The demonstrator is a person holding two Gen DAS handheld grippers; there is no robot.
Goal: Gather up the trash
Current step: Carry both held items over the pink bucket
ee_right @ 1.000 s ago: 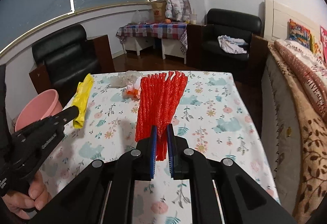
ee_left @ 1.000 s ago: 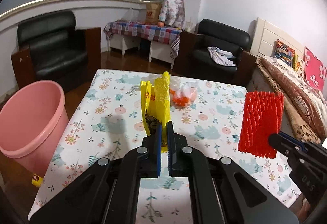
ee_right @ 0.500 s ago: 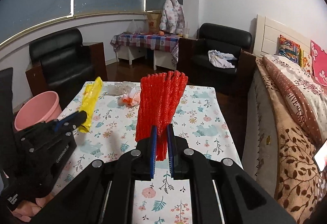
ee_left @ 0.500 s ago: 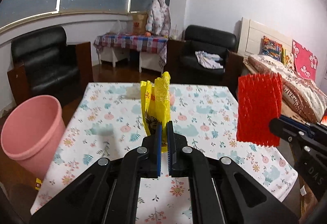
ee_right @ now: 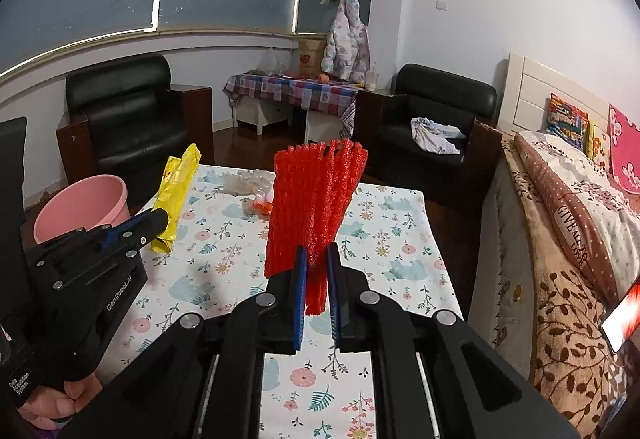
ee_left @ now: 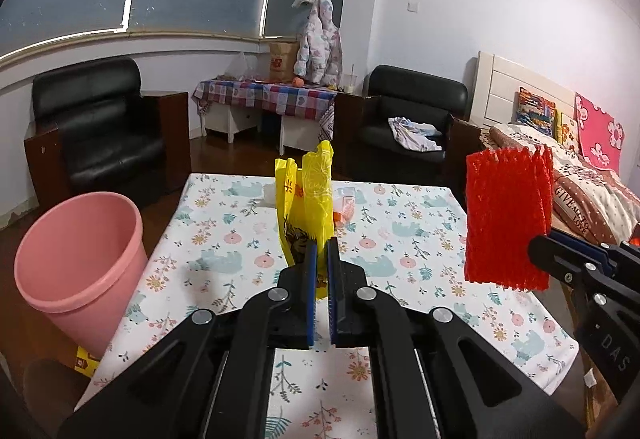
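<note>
Yellow bag (ee_left: 306, 199) between left fingers (ee_left: 310, 271), red net (ee_right: 314, 199) between right fingers (ee_right: 298, 271)

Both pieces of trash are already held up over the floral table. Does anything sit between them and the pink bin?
Nothing visible does. The yellow bag in the left gripper and the red foam net in the right gripper hang above the table; the pink bin stands open beside its left edge.

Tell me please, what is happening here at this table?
A person is collecting trash with two handheld claws. The left claw is shut on a yellow plastic bag, and the right claw is shut on a red foam net. Both are held above the floral table. A pink bin stands beside its left side.
</note>
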